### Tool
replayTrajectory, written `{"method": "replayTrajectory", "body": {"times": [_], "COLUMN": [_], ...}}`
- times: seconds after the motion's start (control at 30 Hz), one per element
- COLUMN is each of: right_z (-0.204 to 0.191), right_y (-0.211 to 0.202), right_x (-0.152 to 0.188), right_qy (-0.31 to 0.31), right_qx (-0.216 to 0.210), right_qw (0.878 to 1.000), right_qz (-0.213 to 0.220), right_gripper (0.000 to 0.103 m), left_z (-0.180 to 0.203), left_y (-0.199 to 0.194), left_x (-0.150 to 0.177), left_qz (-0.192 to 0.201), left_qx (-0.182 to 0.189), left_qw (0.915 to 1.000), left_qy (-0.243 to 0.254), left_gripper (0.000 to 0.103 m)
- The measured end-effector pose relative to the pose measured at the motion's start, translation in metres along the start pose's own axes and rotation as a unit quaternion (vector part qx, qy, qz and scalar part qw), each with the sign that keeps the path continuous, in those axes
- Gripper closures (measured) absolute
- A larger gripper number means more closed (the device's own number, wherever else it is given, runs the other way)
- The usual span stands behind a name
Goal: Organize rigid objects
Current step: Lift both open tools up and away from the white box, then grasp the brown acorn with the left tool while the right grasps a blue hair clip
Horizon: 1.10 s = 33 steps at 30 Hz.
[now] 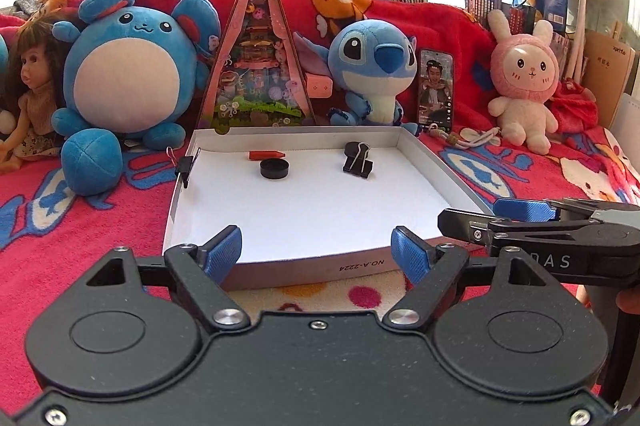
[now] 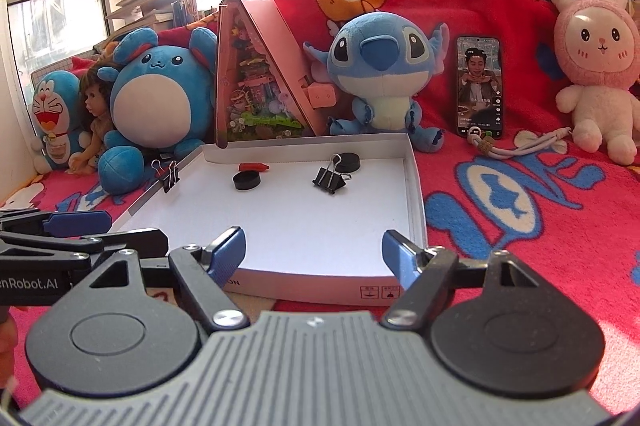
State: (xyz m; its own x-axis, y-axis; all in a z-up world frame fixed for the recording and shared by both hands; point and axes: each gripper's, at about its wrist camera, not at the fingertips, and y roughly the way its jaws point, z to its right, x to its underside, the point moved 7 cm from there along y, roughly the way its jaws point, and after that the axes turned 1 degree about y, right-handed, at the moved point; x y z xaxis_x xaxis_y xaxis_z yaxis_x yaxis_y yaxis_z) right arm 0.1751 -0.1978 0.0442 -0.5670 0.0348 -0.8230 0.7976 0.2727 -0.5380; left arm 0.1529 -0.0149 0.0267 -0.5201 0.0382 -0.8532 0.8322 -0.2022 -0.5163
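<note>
Hovering at the near edge of the shallow white cardboard tray point(image 1: 432, 161), we have both tools empty: the left gripper point(image 1: 316, 254) and the right gripper point(image 2: 314, 254) each stand with jaws wide apart and nothing between the ribbed blue pads.

Our task's things lie toward the tray's far wall: a red crayon-like stick point(image 1: 267, 155) just behind a flat black round cap point(image 1: 274, 169), a black binder clip point(image 1: 357, 161) standing on the floor, a second black disc point(image 2: 347, 161) close behind it in the right view, and another binder clip point(image 1: 185, 166) clamped on the left wall.

We judge the risks so: the smooth cap is low and could slide away on the slick card if pinched off-centre; the clip's thin wire handles may fold or slip; the light tray sits on soft red fleece blanket point(image 1: 80, 226), so a push on its rim could tilt it. Our two grippers are close together and could collide.
</note>
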Motion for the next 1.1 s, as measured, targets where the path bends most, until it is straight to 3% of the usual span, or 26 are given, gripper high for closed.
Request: {"method": "replayTrajectory", "body": {"times": [0.9,1.1], "right_z": [-0.004,-0.005], "right_y": [-0.046,-0.054], "right_x": [0.06,0.069], "right_qy": [-0.084,-0.115], "right_qx": [0.019,0.043], "right_qw": [0.996,0.992], "right_qz": [-0.021,-0.019], "right_gripper": [0.019,0.018], "left_z": [-0.007,-0.003], "left_y": [-0.036,-0.046], "left_x": [0.061,0.073], "left_qz": [-0.012,-0.012], "left_qx": [0.003,0.002], "left_qw": [0.9997,0.9995], "left_qy": [0.021,0.03], "left_gripper": [0.022,0.022]}}
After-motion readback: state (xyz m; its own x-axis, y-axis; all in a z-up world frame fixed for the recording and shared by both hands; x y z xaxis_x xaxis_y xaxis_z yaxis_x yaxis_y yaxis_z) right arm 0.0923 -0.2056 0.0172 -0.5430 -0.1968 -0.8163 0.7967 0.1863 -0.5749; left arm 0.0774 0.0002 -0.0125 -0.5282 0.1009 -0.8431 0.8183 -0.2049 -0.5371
